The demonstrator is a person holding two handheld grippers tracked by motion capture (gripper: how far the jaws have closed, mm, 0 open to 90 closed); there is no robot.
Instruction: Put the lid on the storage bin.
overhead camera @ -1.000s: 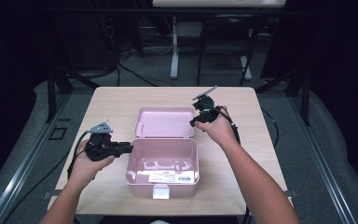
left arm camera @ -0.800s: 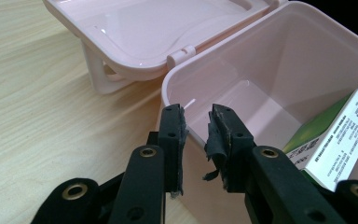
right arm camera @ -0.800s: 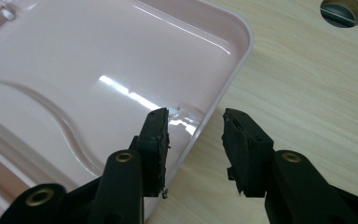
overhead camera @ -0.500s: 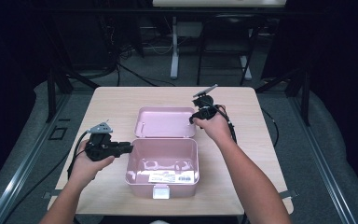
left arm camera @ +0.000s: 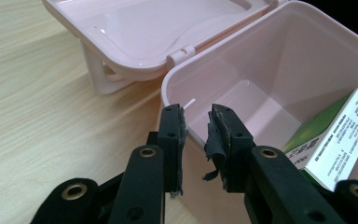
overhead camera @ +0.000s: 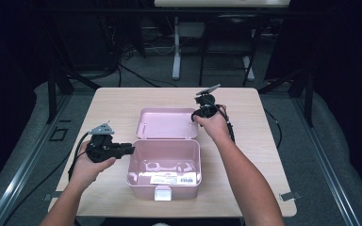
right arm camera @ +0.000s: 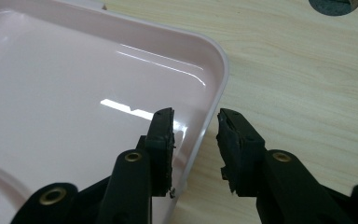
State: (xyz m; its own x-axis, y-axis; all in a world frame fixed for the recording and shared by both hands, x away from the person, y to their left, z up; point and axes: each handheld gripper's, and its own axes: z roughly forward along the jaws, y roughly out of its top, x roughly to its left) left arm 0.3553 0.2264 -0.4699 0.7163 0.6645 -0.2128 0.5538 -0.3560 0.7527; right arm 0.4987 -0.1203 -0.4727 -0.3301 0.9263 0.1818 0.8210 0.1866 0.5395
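Observation:
An open pink box stands at the table's middle, with its lid lying flat behind it. A white and green carton lies inside the box. My left gripper is shut on the box's left wall, and its jaws straddle the rim with the carton just beyond. My right gripper is at the lid's right rim. Its jaws have just been closing. One is inside the lid and one outside, with a gap still showing at the rim.
The light wooden table has bare room on both sides of the box. A white latch hangs on the box's front wall. Dark floor, cables and stands surround the table.
The right gripper has edged down onto the lid's right rim. The left gripper and the box have stayed put.

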